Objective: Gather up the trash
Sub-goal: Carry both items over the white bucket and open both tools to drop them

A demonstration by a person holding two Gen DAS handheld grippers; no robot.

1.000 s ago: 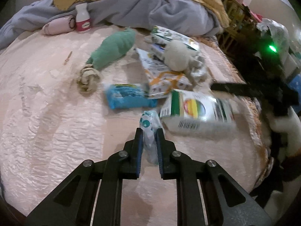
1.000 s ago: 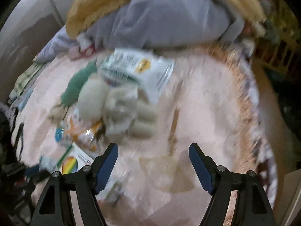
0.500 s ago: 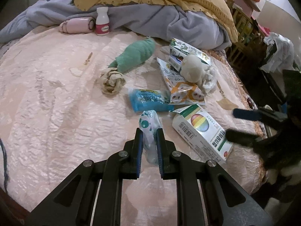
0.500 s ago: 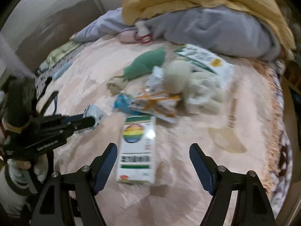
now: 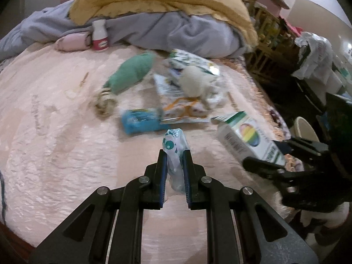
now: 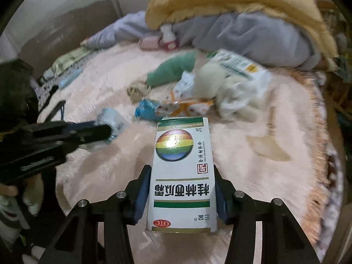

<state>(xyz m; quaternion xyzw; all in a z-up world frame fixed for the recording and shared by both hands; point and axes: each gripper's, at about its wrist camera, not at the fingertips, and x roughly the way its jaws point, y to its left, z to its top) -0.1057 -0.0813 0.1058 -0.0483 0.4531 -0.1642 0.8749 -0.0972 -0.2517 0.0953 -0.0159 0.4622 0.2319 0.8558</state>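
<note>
Gripping medicine box (flap open)

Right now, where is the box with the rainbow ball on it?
The rainbow box is between the right hand-held gripper fingers, low in the right wrist view, just in front of the blue packet.

Dim, warm indoor light; fisheye edges bend and darken. Glare spots the medicine box held ahead. Clutter beyond smears with motion blur.
</note>
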